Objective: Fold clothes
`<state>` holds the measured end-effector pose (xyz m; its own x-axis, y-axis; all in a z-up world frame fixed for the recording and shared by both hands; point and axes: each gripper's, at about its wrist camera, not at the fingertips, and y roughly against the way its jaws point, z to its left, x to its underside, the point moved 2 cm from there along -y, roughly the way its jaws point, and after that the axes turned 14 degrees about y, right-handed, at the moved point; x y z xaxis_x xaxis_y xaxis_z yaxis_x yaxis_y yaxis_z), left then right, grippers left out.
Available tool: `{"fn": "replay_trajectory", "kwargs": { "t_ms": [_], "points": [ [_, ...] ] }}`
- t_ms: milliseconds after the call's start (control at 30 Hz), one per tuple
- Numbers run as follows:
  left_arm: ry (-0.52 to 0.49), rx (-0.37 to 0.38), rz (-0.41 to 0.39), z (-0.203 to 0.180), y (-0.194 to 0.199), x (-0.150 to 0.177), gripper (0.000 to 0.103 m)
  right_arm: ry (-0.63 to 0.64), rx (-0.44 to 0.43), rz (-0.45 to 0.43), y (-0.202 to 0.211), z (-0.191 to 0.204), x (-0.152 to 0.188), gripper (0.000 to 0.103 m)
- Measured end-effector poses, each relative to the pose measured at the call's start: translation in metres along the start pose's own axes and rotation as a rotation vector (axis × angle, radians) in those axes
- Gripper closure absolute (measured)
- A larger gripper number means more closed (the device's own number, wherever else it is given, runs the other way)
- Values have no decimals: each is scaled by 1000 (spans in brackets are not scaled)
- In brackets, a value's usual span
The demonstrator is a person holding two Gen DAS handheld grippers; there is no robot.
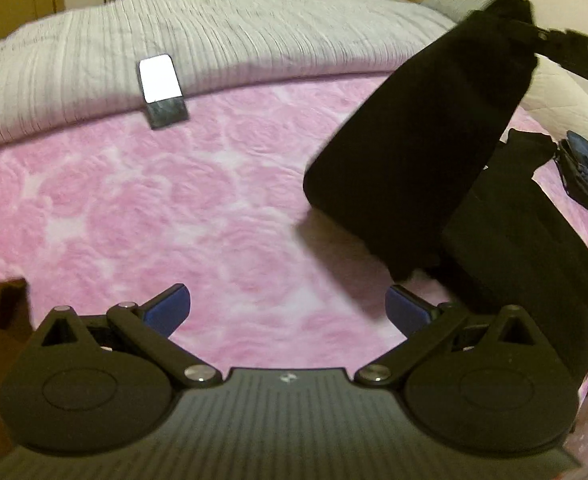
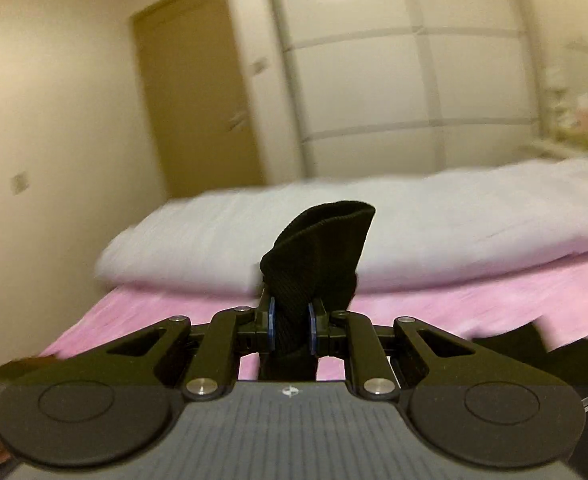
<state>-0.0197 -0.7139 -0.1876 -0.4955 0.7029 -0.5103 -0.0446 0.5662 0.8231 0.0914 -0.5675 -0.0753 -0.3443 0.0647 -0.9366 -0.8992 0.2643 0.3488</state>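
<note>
Black garment (image 1: 422,160) lifted at 2 o'clock in the left wrist view, top edge pinched, lower part draping down onto the pink blanket (image 1: 174,208). Right gripper (image 2: 290,330) clamped on a bunched ribbed edge of it, jaws nearly together with cloth between. Left gripper (image 1: 288,308) spread wide, holding nothing, low over the blanket at 6 o'clock. Fabric likely soft, light, limp; sags from a single hold, unlikely to slip. Best taken at a free corner or hem opposite the held edge, to spread it flat. Second dark heap (image 1: 582,176) at 3 o'clock. White duvet (image 1: 214,40) at 12.
</note>
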Motion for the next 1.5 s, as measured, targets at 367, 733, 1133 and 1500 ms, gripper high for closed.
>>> {"fn": "replay_trajectory", "kwargs": {
  "t_ms": [367,733,1133,1500],
  "points": [
    [-72,-10,91,-67,-108,3,1,-251,163,295,-30,-196,162,88],
    [-147,151,76,-81,-151,-9,1,-186,230,208,-8,-184,122,88],
    [-312,15,36,-104,-167,26,1,-275,199,336,-36,-180,165,88],
    [-221,-591,-242,-69,-172,61,0,-265,49,315,-30,-217,171,88]
  ]
}}
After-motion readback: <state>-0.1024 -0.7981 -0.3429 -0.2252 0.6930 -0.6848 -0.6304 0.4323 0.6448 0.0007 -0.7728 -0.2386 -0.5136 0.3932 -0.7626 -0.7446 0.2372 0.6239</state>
